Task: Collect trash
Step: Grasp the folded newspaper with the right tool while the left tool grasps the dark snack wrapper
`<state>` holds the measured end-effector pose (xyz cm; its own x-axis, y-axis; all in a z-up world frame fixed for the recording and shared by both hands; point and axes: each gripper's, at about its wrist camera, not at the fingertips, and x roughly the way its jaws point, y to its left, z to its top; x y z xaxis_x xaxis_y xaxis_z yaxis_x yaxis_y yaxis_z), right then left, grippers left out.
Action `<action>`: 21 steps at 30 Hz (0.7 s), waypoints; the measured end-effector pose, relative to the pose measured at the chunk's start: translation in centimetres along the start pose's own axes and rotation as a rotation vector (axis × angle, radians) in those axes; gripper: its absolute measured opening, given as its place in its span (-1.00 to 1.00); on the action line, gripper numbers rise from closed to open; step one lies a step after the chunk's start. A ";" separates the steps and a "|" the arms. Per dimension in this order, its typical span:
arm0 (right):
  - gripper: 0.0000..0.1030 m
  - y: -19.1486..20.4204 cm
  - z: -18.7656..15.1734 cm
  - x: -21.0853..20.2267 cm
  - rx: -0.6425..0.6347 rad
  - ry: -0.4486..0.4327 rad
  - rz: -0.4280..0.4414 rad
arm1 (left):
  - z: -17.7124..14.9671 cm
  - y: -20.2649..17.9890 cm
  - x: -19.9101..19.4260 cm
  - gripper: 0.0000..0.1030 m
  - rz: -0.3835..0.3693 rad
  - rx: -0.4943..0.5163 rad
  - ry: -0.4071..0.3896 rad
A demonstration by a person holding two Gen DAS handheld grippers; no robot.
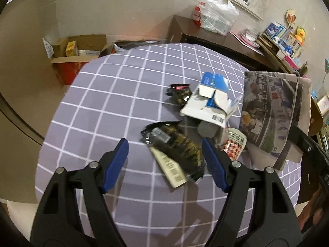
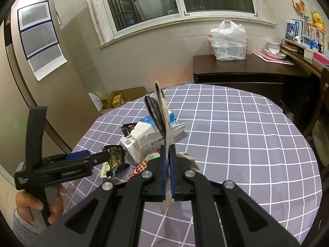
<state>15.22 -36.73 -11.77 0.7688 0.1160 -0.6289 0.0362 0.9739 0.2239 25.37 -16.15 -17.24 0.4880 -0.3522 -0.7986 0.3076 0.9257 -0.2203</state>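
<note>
Trash lies on the grey checked tablecloth (image 1: 115,94): a black and gold snack wrapper (image 1: 176,150), a torn white and blue carton (image 1: 207,103), a small black wrapper (image 1: 178,92) and a red checked packet (image 1: 234,144). My left gripper (image 1: 164,146) is open just above the black and gold wrapper, its blue pads either side of it. My right gripper (image 2: 168,150) is shut on a folded newspaper bag (image 2: 160,111), held on edge above the table; the bag also shows in the left wrist view (image 1: 273,113). The left gripper (image 2: 90,158) shows at the left of the right wrist view.
Open cardboard boxes (image 1: 78,49) stand on the floor beyond the table. A dark wooden sideboard (image 2: 246,70) behind carries a white plastic bag (image 2: 228,41) and dishes (image 2: 274,50). A shelf with boxes and a yellow duck toy (image 2: 317,20) is at the right.
</note>
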 end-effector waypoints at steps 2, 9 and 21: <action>-0.92 0.1 0.0 0.0 -0.002 0.000 0.001 | 0.2 -0.6 0.5 0.40 -0.001 0.003 0.020; -0.92 0.4 0.1 0.3 -0.009 0.004 0.008 | 0.7 -2.5 2.5 -0.37 0.052 0.032 0.088; -0.92 0.9 0.0 -1.7 -0.011 -0.048 -0.026 | -0.2 -1.1 -2.2 -0.66 -0.148 -0.030 0.005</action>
<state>13.97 -36.09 -10.47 0.7974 0.0813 -0.5979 0.0500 0.9786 0.1996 23.81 -16.38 -15.30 0.4351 -0.4849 -0.7587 0.3514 0.8672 -0.3527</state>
